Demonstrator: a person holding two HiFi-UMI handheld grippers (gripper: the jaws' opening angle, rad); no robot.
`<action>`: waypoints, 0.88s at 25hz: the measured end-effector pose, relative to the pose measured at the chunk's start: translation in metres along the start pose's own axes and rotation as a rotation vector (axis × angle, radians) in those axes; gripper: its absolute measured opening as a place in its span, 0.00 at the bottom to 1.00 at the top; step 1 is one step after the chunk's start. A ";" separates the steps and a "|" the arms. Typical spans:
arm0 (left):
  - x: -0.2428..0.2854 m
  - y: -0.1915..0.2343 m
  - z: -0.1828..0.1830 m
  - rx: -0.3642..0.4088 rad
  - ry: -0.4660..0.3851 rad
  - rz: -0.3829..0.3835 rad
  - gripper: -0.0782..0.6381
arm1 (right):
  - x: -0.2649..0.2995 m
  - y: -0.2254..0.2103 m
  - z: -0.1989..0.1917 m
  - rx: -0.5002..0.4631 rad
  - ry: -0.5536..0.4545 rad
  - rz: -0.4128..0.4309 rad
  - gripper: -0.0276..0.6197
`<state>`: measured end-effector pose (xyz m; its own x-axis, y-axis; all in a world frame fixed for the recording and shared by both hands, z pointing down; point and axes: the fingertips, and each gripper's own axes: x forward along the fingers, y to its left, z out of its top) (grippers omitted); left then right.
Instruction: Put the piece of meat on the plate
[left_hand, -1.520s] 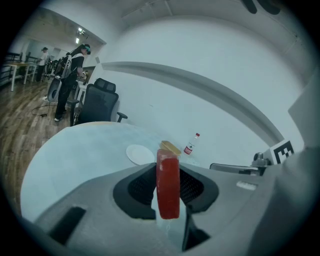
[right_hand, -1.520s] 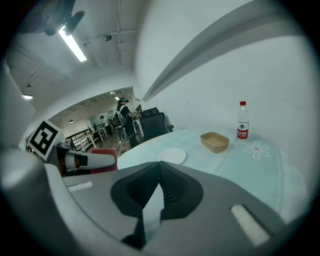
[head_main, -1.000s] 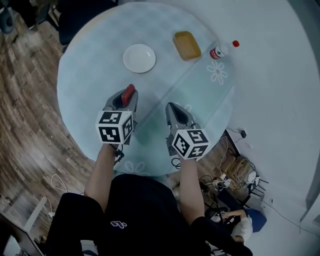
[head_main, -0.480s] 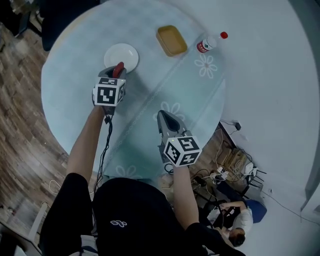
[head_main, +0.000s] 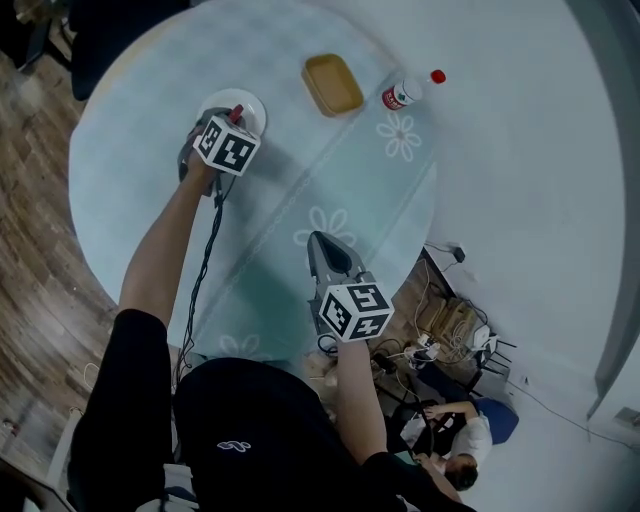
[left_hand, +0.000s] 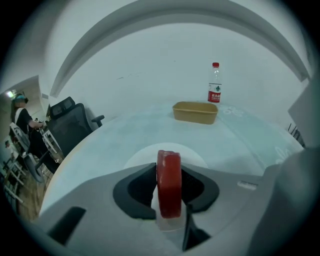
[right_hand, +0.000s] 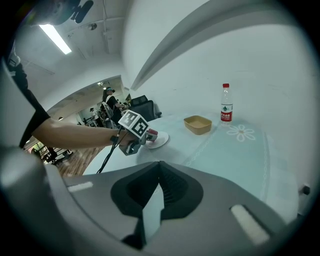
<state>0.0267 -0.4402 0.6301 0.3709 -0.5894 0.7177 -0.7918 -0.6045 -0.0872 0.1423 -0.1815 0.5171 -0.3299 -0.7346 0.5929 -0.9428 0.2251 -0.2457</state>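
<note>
My left gripper (left_hand: 169, 192) is shut on the red piece of meat (left_hand: 169, 187), which stands on edge between the pads. It hangs over the near rim of the white plate (left_hand: 142, 154) at the table's far left; in the head view the meat (head_main: 237, 113) shows just past the marker cube, over the plate (head_main: 250, 103). The right gripper view shows the same: meat (right_hand: 151, 134) above the plate (right_hand: 161, 140). My right gripper (right_hand: 150, 212) is shut with nothing in it and hovers over the table's near side (head_main: 318, 243).
A tan rectangular tray (head_main: 333, 84) lies at the back of the round pale-blue table (head_main: 330, 170), and a water bottle (head_main: 408, 89) with a red cap lies beside it. Cables and a seated person (head_main: 455, 435) are on the floor at lower right. An office chair (left_hand: 70, 125) stands left.
My left gripper has carried the meat away from me and to the left, lower down, from mid-table to above the plate's rim, and has rolled. The right gripper shifted only slightly.
</note>
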 end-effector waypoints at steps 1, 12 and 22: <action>0.001 -0.002 0.002 -0.001 -0.010 -0.011 0.24 | 0.000 0.001 0.000 -0.002 0.002 0.001 0.05; -0.032 -0.026 0.016 -0.123 -0.119 -0.216 0.44 | 0.003 0.036 0.009 -0.051 -0.001 0.063 0.05; -0.139 -0.023 0.008 -0.409 -0.372 -0.193 0.18 | 0.003 0.069 0.018 -0.081 -0.035 0.102 0.05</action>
<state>-0.0028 -0.3491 0.5266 0.6134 -0.6826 0.3972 -0.7889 -0.5065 0.3480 0.0774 -0.1797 0.4879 -0.4237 -0.7266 0.5408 -0.9057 0.3497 -0.2396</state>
